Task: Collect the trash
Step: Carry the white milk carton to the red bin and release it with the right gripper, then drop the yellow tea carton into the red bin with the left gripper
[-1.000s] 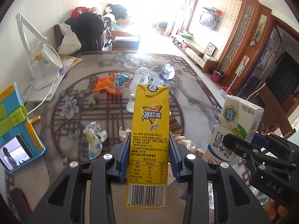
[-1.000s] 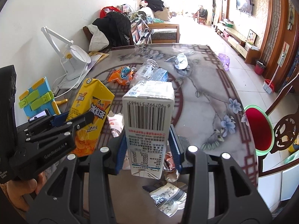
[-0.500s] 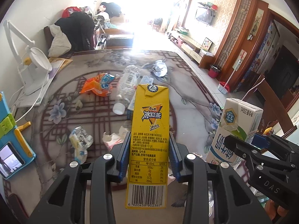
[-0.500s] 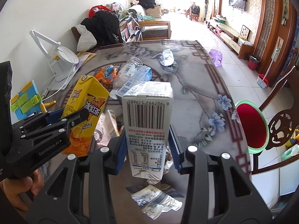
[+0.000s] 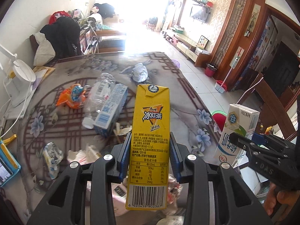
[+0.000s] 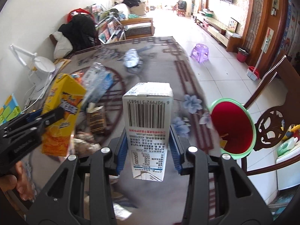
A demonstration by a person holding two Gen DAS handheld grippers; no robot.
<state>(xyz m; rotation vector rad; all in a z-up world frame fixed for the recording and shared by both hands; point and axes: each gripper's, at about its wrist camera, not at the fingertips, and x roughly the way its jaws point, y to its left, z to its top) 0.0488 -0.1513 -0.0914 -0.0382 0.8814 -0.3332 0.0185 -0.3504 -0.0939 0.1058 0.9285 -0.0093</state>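
My left gripper [image 5: 149, 155] is shut on a tall yellow iced-tea carton [image 5: 150, 131], held upright above the table. The same carton [image 6: 61, 112] shows at the left of the right wrist view, in the other gripper. My right gripper [image 6: 148, 150] is shut on a white milk carton [image 6: 148, 123], barcode side up; the left wrist view shows that milk carton [image 5: 236, 131] at the right. A red bin with a green rim [image 6: 232, 127] stands beside the table's right edge, just right of the milk carton.
On the patterned table [image 5: 183, 93] lie a blue-white carton [image 5: 110, 110], a clear bottle [image 5: 97, 93], an orange wrapper [image 5: 72, 97], crumpled foil [image 5: 139, 72] and paper scraps. A white lamp [image 5: 16, 78] stands at the left. A wooden chair [image 6: 271, 127] and a purple stool [image 6: 200, 52] stand to the right.
Both grippers have carried their cartons to the right across the table, toward its right edge. The red bin is now larger and closer in the right wrist view.
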